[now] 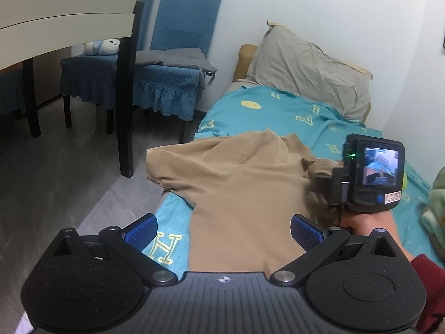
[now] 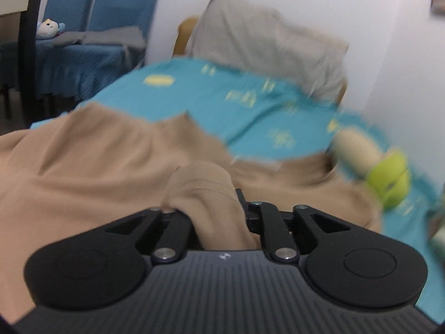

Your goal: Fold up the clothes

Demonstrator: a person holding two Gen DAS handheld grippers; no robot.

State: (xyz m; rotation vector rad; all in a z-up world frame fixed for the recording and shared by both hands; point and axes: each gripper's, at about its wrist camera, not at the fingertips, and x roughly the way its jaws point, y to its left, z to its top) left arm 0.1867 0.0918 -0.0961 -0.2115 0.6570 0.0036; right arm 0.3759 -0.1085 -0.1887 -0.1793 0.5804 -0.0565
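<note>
**Tan shirt on the bed, right gripper clamped on a bunched fold**

Left wrist view. At far left I see a table (image 1: 64, 25) with dark legs, then two blue chairs (image 1: 172, 55); a small plush toy (image 1: 101, 47) sits on the nearer seat and a grey cloth (image 1: 178, 57) lies on the other. My left gripper (image 1: 222, 229) hangs over the near edge of the bed with its blue pads (image 1: 141, 229) spread wide apart and nothing between them. Past it, the shirt (image 1: 236, 194) lies spread on the teal sheet (image 1: 278, 111), one sleeve overhanging the bed's left edge. A grey pillow (image 1: 306, 69) leans against the wall at the head of the bed. At right, my right hand (image 1: 370, 222) holds the other gripper's body, whose small screen is lit; a dark red sleeve (image 1: 428, 278) shows below it.

Right wrist view, partly blurred. The chairs and toy appear at upper left. The shirt (image 2: 83, 172) covers the left and centre. My right gripper (image 2: 205, 211) is closed on a bunched fold of the shirt, which rises as a hump between the fingers. At right, a beige and yellow-green object (image 2: 372, 164) lies on the sheet (image 2: 222, 97); I cannot tell what it is.
</note>
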